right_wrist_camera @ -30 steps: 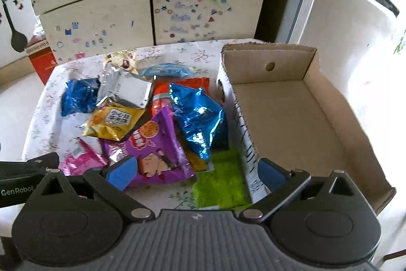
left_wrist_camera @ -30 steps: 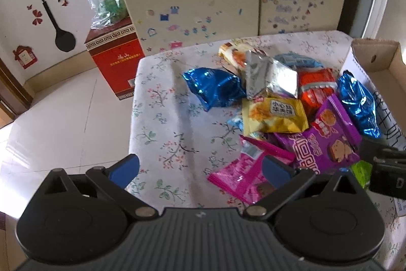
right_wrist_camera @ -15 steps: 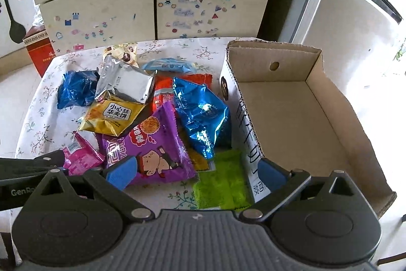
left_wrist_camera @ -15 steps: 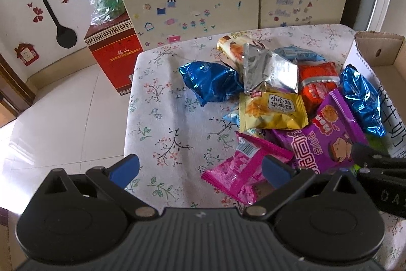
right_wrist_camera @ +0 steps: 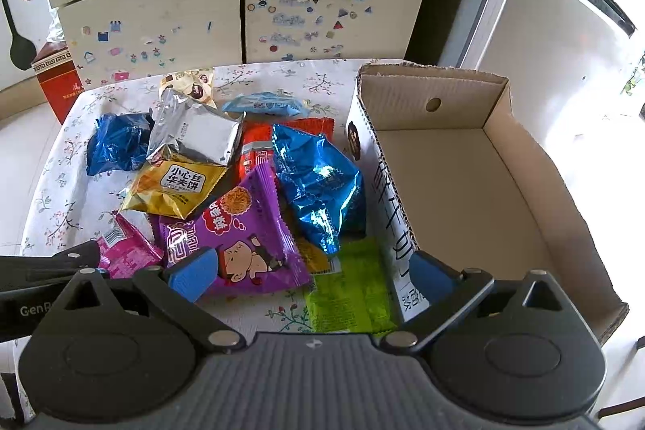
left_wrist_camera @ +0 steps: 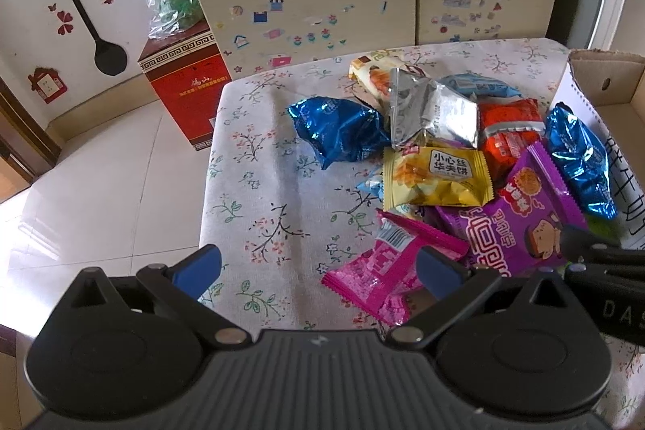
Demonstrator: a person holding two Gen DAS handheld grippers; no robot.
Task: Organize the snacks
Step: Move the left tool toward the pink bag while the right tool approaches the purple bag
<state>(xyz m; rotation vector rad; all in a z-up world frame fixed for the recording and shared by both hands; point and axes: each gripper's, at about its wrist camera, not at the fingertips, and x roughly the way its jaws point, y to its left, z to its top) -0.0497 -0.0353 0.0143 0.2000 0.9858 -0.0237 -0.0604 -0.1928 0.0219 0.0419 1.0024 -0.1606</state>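
Note:
Several snack packets lie in a heap on the floral tablecloth [left_wrist_camera: 258, 188]: a pink one [left_wrist_camera: 383, 269], a purple one [right_wrist_camera: 238, 236], a yellow one [left_wrist_camera: 435, 176], a silver one [right_wrist_camera: 193, 131], blue foil bags [right_wrist_camera: 318, 184] [left_wrist_camera: 338, 131], an orange-red one [left_wrist_camera: 508, 136] and a green one [right_wrist_camera: 350, 289]. An open cardboard box [right_wrist_camera: 463, 188] stands at the right and holds nothing. My left gripper [left_wrist_camera: 318, 264] is open and empty, above the table's near edge beside the pink packet. My right gripper [right_wrist_camera: 310, 269] is open and empty, above the purple and green packets.
A cream cabinet with stickers [right_wrist_camera: 242, 11] stands behind the table. A red carton [left_wrist_camera: 185, 83] with a plastic bag on top sits on the tiled floor at the left. The table's left edge drops to the floor.
Both grippers have moved slightly forward and lower toward the snack heap. Both stay open and empty. The packets have not moved.

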